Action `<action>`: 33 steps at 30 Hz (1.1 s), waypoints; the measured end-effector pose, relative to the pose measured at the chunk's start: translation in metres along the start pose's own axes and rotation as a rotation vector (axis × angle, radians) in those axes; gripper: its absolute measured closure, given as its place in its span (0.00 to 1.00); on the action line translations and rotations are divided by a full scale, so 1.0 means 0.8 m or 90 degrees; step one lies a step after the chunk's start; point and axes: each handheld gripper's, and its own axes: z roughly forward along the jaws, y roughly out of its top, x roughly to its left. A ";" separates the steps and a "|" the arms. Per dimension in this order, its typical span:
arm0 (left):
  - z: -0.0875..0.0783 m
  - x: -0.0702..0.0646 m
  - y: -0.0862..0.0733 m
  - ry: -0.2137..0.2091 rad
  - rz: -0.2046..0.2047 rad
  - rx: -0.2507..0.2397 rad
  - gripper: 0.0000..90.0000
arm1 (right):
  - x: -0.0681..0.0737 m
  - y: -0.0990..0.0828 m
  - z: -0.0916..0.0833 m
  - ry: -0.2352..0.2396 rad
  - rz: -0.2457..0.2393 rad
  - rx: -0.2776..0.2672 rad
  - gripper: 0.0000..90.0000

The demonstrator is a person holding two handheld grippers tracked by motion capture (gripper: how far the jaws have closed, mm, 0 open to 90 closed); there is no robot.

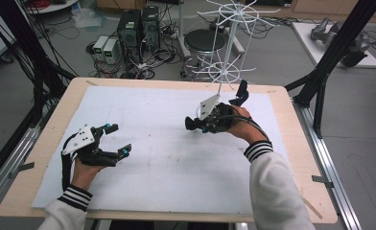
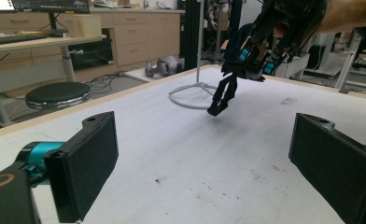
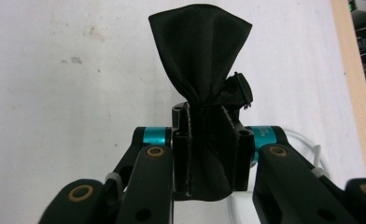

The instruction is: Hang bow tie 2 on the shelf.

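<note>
The black cloth [image 3: 200, 60], a soft matte fabric pinched into folds and fanning out past the pads, sat clamped between the jaws of the right gripper [image 3: 208, 154], with a small black clip-like piece [image 3: 237, 91] at its 3 o'clock edge. In the high view the right gripper [image 1: 215, 120] hung above the white surface [image 1: 152, 158] at about 1 o'clock from its centre, the cloth lifted off it. Just beyond, at 12 o'clock, stood a white wire hanging rack [image 1: 227, 43] with thin radiating spokes on a slim pole and ring base [image 2: 190, 95]. This looked like the carrying step; the next move likely called for raising the cloth to a spoke and hooking it there. The left gripper [image 1: 110, 143] rested at 8 o'clock, its jaws wide apart and holding nothing, flat ribbed pads [image 2: 85, 168] facing each other.
</note>
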 end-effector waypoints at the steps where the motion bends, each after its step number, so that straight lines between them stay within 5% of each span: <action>1: 0.000 0.000 0.000 0.000 0.001 0.001 0.10 | -0.001 0.001 -0.001 0.000 -0.005 -0.007 0.85; 24: 0.001 -0.002 0.001 -0.006 -0.002 -0.004 0.10 | 0.001 0.008 -0.047 -0.034 0.068 -0.107 0.85; 28: 0.001 -0.002 0.001 -0.004 -0.003 -0.005 0.10 | 0.005 0.004 -0.056 -0.039 0.103 -0.168 0.85; 33: 0.003 -0.002 0.000 -0.006 -0.003 -0.005 0.10 | 0.011 -0.009 -0.067 -0.050 0.132 -0.198 0.85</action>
